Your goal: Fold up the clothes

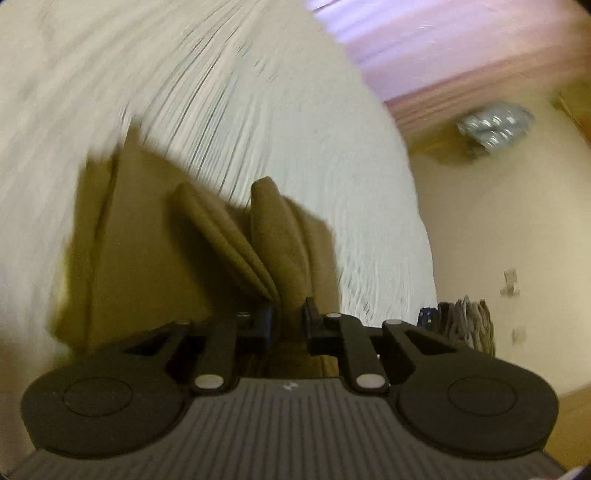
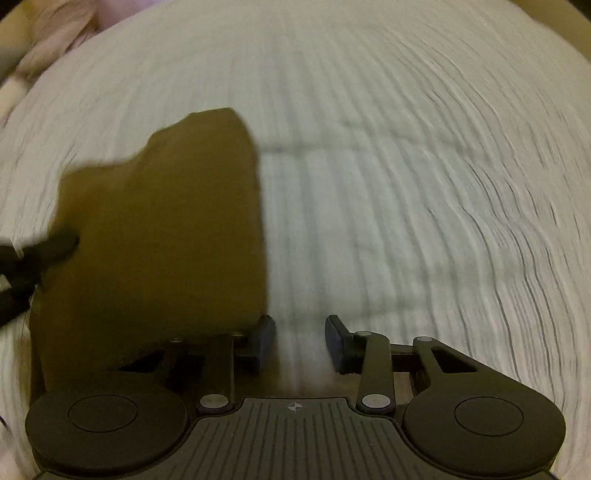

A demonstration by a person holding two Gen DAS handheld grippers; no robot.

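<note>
An olive-brown garment (image 1: pixel 147 236) lies on a white ribbed bedspread (image 1: pixel 258 92). My left gripper (image 1: pixel 290 317) is shut on a bunched fold of the garment, which rises in ridges between the fingers. In the right wrist view the garment (image 2: pixel 166 229) lies flat to the left of my right gripper (image 2: pixel 300 334), which is open and empty just above the bedspread (image 2: pixel 406 184), its left finger at the cloth's right edge. The left gripper's black tip (image 2: pixel 33 254) shows at the garment's left edge. Both views are motion-blurred.
Past the bed's right edge are a cream wall (image 1: pixel 498 221), a pink curtain (image 1: pixel 443 55), a crumpled silver-grey bundle (image 1: pixel 495 125) and hanging clothes (image 1: pixel 465 321). Pinkish fabric (image 2: pixel 55 33) lies at the bed's far left.
</note>
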